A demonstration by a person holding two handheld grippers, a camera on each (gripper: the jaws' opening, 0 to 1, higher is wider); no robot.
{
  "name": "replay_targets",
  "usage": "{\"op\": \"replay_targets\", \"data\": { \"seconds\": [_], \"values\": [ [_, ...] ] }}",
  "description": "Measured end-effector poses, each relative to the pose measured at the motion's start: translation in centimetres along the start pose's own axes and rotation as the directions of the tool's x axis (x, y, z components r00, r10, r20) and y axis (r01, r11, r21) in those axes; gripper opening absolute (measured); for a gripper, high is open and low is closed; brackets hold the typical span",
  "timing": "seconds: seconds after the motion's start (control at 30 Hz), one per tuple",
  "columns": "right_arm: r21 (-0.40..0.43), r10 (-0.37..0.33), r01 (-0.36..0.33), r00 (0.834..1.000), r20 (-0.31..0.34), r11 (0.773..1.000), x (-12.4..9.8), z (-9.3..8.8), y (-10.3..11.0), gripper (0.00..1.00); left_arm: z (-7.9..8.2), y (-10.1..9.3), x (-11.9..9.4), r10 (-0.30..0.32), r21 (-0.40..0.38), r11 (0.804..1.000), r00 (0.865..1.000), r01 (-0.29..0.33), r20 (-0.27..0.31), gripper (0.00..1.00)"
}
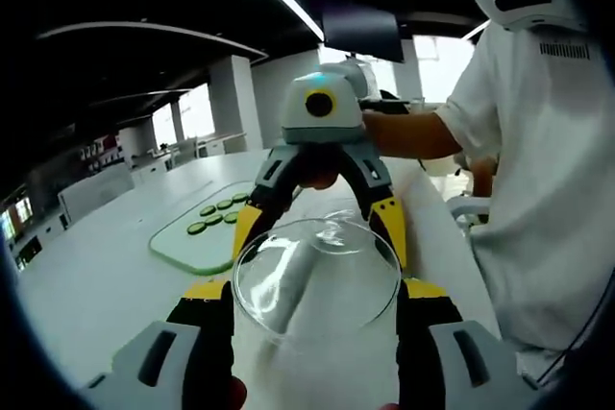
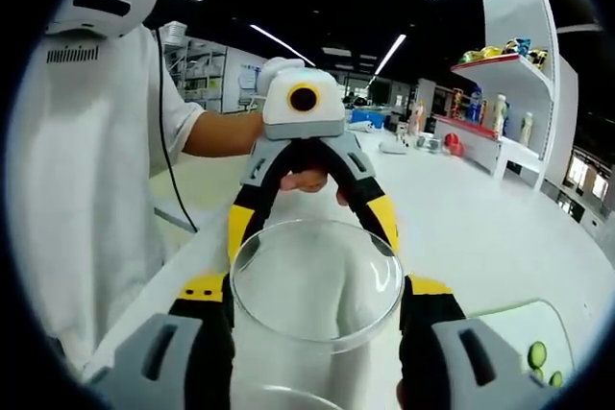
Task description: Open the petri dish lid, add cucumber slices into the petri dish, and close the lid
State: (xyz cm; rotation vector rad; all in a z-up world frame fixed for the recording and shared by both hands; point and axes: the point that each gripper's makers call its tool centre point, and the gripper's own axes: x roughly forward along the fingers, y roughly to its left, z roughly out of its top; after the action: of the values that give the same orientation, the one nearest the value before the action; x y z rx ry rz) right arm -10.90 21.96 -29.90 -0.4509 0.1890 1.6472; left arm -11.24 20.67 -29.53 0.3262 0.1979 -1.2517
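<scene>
Petri dish (image 1: 317, 280) clamped between both grippers' jaws.

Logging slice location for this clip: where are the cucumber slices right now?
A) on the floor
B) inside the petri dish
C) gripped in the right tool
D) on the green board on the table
D: the cucumber slices lie on the green board, while the petri dish held up between the tools looks empty.

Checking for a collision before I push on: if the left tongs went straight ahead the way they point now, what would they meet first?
Probably the right tongs, which face them head-on just beyond the glass petri dish part that the left tongs grip. The gap between them is hard to judge.
</scene>
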Motion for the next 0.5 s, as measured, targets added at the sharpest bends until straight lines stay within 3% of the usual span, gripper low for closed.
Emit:
{"op": "replay_targets", "data": {
  "seconds": [0.5],
  "values": [
    [0.001,0.037,-0.036,0.999,-0.028,0.999,1.6,-0.7,0.2,0.69,-1.6,0.0,-0.7,0.023,-0.028,0.999,0.999,-0.023,-0.022,0.68]
  ]
}}
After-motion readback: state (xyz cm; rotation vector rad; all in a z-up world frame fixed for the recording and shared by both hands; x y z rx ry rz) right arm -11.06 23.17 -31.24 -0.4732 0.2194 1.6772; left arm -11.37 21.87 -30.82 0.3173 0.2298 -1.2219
